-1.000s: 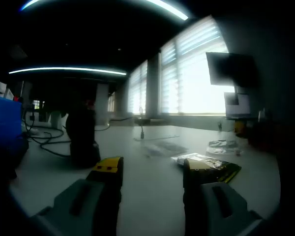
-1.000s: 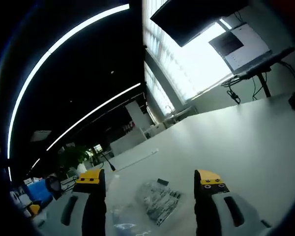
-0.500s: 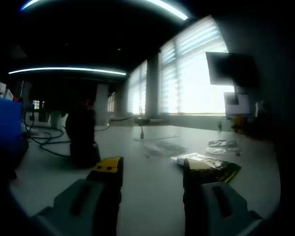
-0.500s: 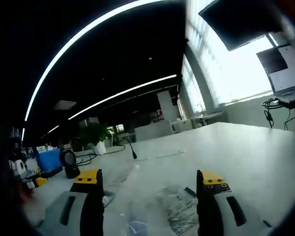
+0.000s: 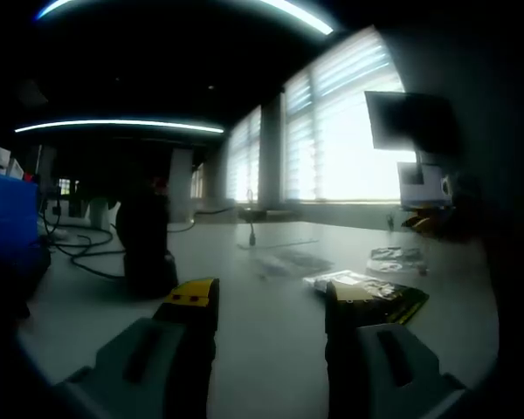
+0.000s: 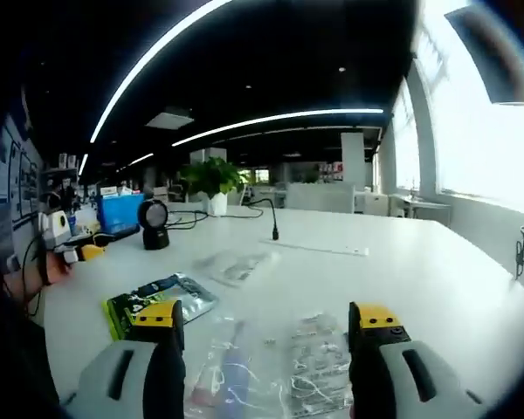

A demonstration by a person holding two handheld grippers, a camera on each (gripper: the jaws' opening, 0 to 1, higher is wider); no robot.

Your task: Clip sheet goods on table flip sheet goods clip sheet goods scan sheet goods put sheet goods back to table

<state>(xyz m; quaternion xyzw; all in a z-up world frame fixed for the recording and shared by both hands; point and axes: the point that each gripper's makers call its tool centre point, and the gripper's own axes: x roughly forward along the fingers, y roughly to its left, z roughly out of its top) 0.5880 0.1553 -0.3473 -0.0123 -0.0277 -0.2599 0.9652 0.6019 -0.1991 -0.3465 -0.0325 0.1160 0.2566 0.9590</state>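
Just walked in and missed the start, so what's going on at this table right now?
A person holds a two-jaw gripper in each hand over a white table strewn with flat packets. The right gripper hovers open above two clear plastic packets, with a green packet off to its side. The left gripper is open too, low over the table, near that green packet and a black scanner. Nothing is clipped yet.

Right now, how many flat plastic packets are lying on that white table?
4, by the right gripper view: a green packet toward the left, a clear packet farther back, and two clear bags lying between the hand-held gripper's jaws. More may lie out of frame.
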